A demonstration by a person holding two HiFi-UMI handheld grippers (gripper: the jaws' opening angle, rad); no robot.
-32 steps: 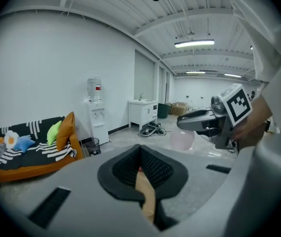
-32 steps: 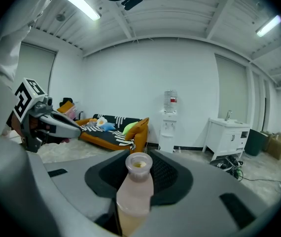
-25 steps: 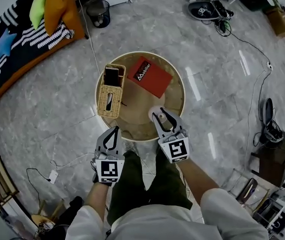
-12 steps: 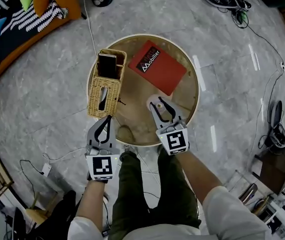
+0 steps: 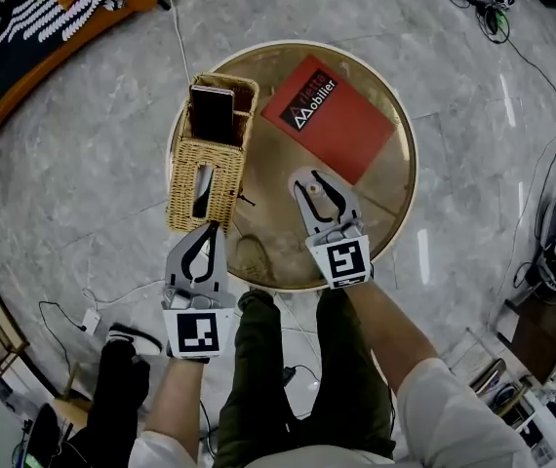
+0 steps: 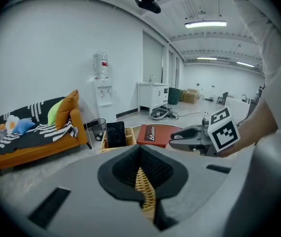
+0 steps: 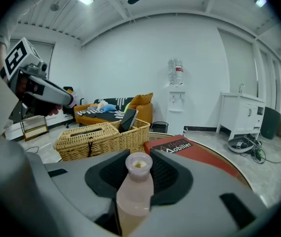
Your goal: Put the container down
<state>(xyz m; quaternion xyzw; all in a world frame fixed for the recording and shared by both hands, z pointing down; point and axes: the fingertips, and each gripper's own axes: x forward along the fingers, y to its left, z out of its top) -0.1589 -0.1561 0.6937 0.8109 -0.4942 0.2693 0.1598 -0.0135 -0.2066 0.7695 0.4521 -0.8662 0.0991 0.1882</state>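
A pale pink bottle-shaped container [image 7: 134, 191] with an open neck stands upright between the pads of my right gripper [image 7: 139, 174], which is shut on it. From the head view that right gripper [image 5: 319, 195] hangs over the near middle of the round wooden table [image 5: 395, 203], with the container [image 5: 302, 185] at its tips; whether it touches the tabletop is hidden. My left gripper [image 5: 210, 230] is at the table's near-left edge, its tips together and holding nothing. In the left gripper view the left gripper [image 6: 143, 181] points at the wicker basket [image 6: 143, 189].
A wicker basket [image 5: 205, 169] with a dark phone [image 5: 212, 113] stands at the table's left. A red book [image 5: 329, 117] lies at the back right. A sofa [image 6: 37, 137] is off to the far left, cables [image 5: 532, 57] cross the floor, and a dark-clad leg [image 5: 122, 378] is near left.
Both grippers have come further in over the table, the right one carrying the container. The dark-clad leg has come into view at the lower left.
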